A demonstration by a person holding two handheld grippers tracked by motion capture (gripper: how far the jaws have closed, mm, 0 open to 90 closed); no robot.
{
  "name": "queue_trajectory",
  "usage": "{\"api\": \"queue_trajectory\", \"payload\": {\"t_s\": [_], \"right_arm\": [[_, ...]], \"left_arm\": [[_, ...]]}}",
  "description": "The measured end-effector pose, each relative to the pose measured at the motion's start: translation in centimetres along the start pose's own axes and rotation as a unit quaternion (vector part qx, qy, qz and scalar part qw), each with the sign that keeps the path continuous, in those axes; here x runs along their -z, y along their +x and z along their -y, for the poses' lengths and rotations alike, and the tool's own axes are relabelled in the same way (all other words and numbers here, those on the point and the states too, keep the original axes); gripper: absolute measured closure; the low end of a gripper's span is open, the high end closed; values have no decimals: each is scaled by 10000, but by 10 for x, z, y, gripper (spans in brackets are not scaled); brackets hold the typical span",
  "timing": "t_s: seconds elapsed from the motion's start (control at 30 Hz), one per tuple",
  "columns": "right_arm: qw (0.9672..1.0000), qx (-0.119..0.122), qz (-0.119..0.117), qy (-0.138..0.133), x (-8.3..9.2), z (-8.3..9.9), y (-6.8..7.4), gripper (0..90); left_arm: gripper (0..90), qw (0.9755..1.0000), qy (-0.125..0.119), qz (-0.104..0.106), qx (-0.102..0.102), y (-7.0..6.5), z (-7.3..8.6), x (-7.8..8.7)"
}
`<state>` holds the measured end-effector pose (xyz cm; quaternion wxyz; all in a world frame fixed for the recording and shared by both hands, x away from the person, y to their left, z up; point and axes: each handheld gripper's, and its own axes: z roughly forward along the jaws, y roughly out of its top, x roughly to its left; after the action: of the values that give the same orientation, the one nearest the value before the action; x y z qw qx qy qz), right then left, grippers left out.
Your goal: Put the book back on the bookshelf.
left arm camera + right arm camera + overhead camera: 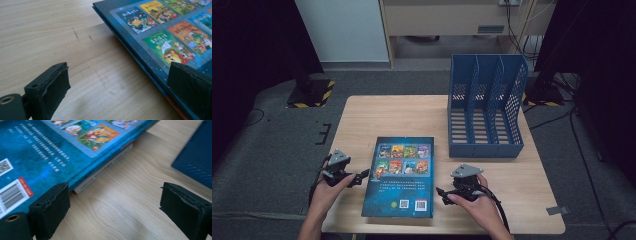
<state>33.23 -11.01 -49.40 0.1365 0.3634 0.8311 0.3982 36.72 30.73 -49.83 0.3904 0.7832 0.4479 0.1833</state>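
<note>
Book (401, 175) flat on table, between both grippers

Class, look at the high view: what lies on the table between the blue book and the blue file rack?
Nothing: in the high view only bare wooden table separates the book from the file rack. The right gripper view shows the same bare wood.

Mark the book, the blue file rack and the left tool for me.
book (399, 192), high view, on the dark blue middle of its back cover.
blue file rack (485, 150), high view, on its low front wall.
left tool (360, 177), high view, midway between its open fingertips, beside the book's left edge.
</note>
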Motion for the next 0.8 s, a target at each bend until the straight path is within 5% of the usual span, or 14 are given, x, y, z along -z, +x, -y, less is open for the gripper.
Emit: {"api": "queue_trajectory", "payload": {"t_s": [0.4, 0.63, 0.8], "right_arm": [[9979, 126, -633, 21, -24, -16, 20, 61], [9977, 99, -657, 117, -37, -19, 22, 55], [9970, 8, -758, 130, -43, -21, 18, 40]], "left_arm": [[42, 9989, -20, 361, -283, -23, -11, -12], [39, 9986, 25, 483, -211, -28, -13, -20], [35, 9978, 185, 518, -368, -37, -13, -28]]}}
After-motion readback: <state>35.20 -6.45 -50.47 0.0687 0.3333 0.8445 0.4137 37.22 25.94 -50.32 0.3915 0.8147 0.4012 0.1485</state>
